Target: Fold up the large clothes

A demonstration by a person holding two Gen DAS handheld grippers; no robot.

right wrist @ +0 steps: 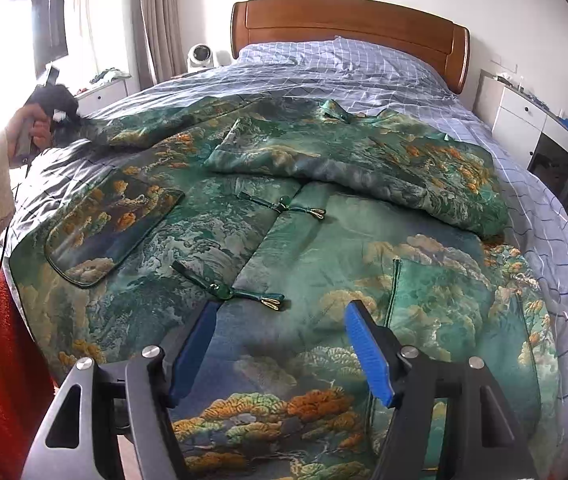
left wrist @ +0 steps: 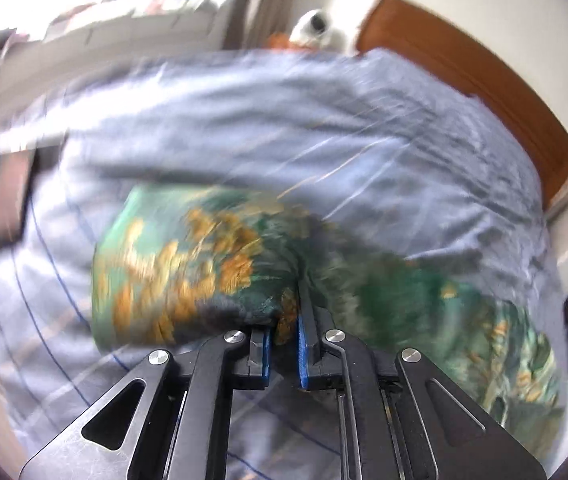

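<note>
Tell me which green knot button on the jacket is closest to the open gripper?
The lowest green knot button, just ahead of the right gripper; the middle one and the collar one lie farther up the green brocade jacket.

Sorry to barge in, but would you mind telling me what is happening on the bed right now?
A person is folding a large green jacket spread on the bed, using a handheld gripper in each hand. The left gripper is shut on a bunch of the jacket's fabric; that view is motion-blurred. The right gripper is open above the jacket's lower front, holding nothing. One sleeve already lies folded across the chest, and the frog clasps are fastened.
</note>
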